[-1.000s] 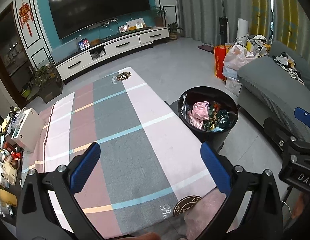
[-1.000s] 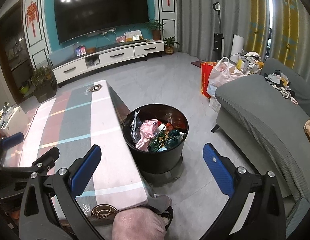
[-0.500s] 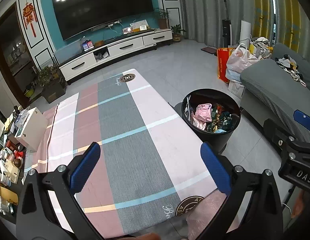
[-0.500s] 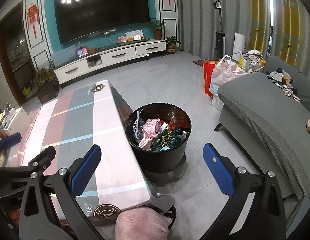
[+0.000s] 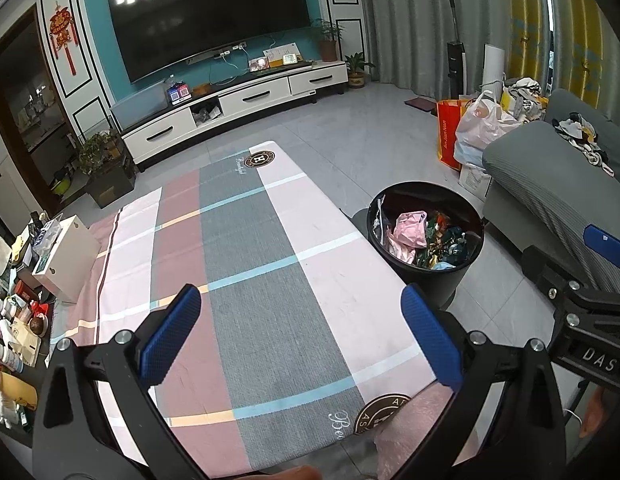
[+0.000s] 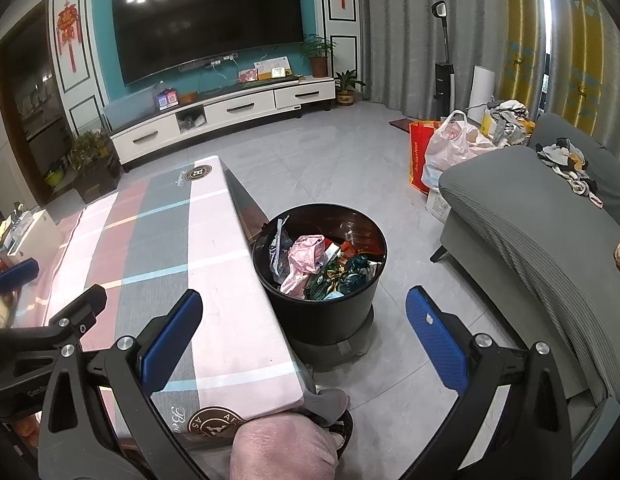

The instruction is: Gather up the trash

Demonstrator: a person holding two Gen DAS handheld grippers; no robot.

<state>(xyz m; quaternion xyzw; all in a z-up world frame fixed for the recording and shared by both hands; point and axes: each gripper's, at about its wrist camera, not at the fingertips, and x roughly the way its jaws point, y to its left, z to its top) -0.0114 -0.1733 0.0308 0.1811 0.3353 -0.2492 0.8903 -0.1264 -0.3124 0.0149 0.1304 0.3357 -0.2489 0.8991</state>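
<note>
A black round bin (image 5: 457, 280) (image 6: 321, 316) stands on the floor at the right side of the low table. It holds crumpled trash: a pink bag (image 6: 306, 256), green and red wrappers (image 6: 347, 272) and a clear plastic bag. My left gripper (image 5: 300, 336) hangs open over the near end of the table's striped cloth (image 5: 250, 280), nothing between its blue pads. My right gripper (image 6: 304, 344) is open too, held above the table's right corner with the bin just beyond it. Each gripper shows at the edge of the other's view.
A white box (image 5: 66, 260) and small bottles crowd the table's left side. A grey sofa (image 6: 549, 240) lies to the right, with bags (image 6: 449, 148) on the floor behind it. A TV cabinet (image 5: 238, 108) lines the far wall. A pink-clad knee (image 6: 282, 448) is below.
Both grippers have drawn slightly back and up, so the table and bin look a little farther away. Both stay open and empty.
</note>
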